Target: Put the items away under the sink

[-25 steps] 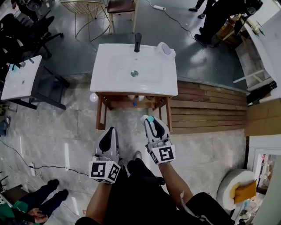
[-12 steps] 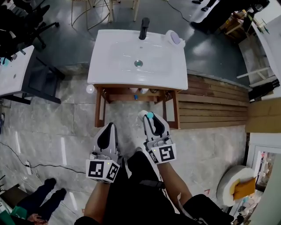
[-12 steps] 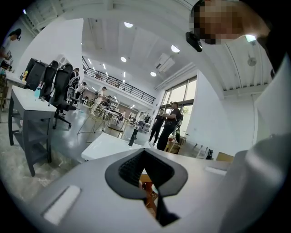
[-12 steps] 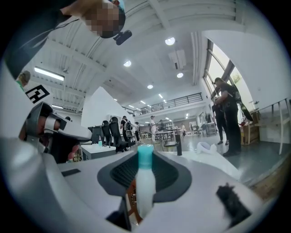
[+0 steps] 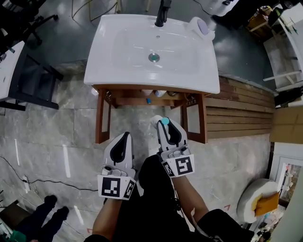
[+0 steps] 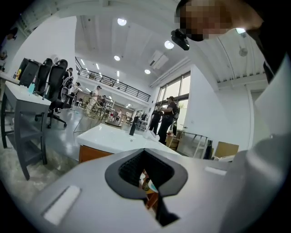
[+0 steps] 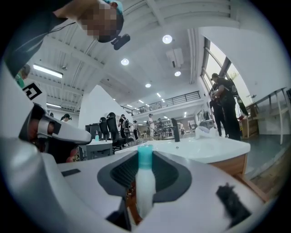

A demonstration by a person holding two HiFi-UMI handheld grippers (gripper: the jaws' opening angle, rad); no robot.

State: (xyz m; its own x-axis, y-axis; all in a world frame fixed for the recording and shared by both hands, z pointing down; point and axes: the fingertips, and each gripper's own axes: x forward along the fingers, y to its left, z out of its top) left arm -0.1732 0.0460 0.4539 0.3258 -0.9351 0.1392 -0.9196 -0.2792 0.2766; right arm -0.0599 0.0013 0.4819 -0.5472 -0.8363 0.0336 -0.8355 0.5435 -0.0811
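Note:
A white sink (image 5: 118, 56) on a wooden stand (image 5: 100, 118) fills the top of the head view. On its lower shelf lie several small items (image 5: 148, 100). My right gripper (image 5: 163, 125) is just in front of the stand and is shut on a small white bottle with a teal cap (image 5: 164, 121). In the right gripper view the bottle (image 7: 145, 186) stands upright between the jaws of the right gripper (image 7: 146, 166). My left gripper (image 5: 125, 136) hangs level beside it, shut and empty. Through the hollow of the left gripper (image 6: 145, 154) I glimpse the shelf items.
A black faucet (image 5: 163, 9) and a white dish (image 5: 201, 26) sit on the sink's back edge. A slatted wooden platform (image 5: 241, 118) lies to the right, a dark desk frame (image 5: 28, 80) to the left. A cable (image 5: 28, 179) crosses the floor.
Both grippers have sunk lower and come closer to the sink stand, which now looks larger. The right gripper keeps its hold on the bottle.

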